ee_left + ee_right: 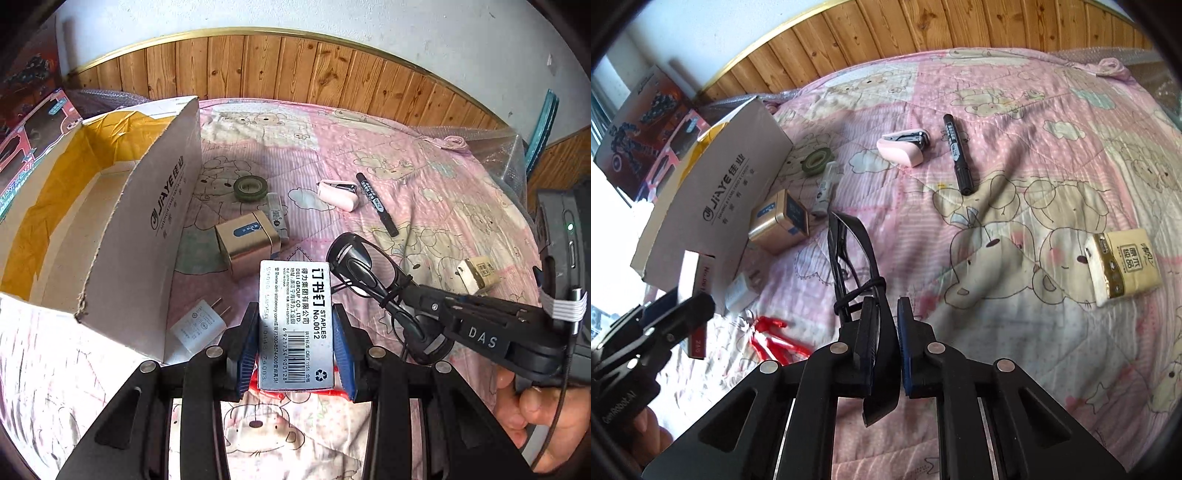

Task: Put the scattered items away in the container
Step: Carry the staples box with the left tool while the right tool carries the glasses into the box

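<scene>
The left gripper [295,347] pinches a white staple box [295,325] above the bed, hiding most of a red item beneath. The right gripper [888,332] clamps black glasses [849,251]; their lenses are indistinct. The white cardboard container [110,206] stands at the bed's left edge, its floor partly hidden.

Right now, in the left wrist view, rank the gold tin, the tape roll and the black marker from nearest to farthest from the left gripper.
1. Gold tin, just ahead of the left gripper, slightly left.
2. Tape roll, farther back, behind the tin.
3. Black marker, off to the right; close to the tape roll in distance, so that order is uncertain.
</scene>
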The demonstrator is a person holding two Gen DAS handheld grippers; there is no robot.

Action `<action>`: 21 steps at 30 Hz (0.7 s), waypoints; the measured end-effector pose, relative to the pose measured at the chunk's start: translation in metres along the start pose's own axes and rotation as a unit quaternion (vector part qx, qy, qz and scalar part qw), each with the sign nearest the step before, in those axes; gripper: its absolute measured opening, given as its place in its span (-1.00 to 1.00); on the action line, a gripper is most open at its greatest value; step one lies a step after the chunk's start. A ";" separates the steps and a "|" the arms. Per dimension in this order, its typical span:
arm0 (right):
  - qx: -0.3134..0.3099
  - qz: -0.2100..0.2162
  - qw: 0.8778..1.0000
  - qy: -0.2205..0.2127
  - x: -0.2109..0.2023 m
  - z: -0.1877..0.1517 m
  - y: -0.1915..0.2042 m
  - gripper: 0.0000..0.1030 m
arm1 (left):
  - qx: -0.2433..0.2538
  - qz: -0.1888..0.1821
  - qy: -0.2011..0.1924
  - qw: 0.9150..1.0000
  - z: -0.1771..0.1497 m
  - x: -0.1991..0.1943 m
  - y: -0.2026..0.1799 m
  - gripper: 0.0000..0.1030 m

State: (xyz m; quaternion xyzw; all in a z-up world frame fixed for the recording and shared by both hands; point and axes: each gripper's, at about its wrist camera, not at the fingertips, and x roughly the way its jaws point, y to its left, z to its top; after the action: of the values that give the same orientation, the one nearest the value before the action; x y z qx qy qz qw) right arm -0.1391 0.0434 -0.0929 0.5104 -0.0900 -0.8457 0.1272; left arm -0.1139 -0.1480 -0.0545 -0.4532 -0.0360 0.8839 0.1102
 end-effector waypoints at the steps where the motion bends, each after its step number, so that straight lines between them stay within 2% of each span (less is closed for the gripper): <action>1: -0.004 -0.004 1.000 0.002 0.000 -0.003 0.001 -0.77 | -0.001 -0.002 -0.004 1.000 -0.002 -0.005 0.000 -0.25; 9: -0.005 -0.001 1.000 -0.005 -0.021 -0.013 0.014 -0.78 | -0.014 -0.019 -0.015 1.000 -0.012 -0.029 0.009 -0.25; 21: -0.045 -0.032 0.998 -0.036 -0.057 -0.022 0.053 -0.78 | -0.030 -0.034 -0.044 0.998 -0.014 -0.061 0.028 -0.25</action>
State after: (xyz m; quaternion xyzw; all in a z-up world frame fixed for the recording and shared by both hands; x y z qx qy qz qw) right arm -0.0874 0.0099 -0.0404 0.4762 -0.0402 -0.8703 0.1193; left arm -0.0728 -0.1899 -0.0193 -0.4155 -0.0826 0.8971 0.1252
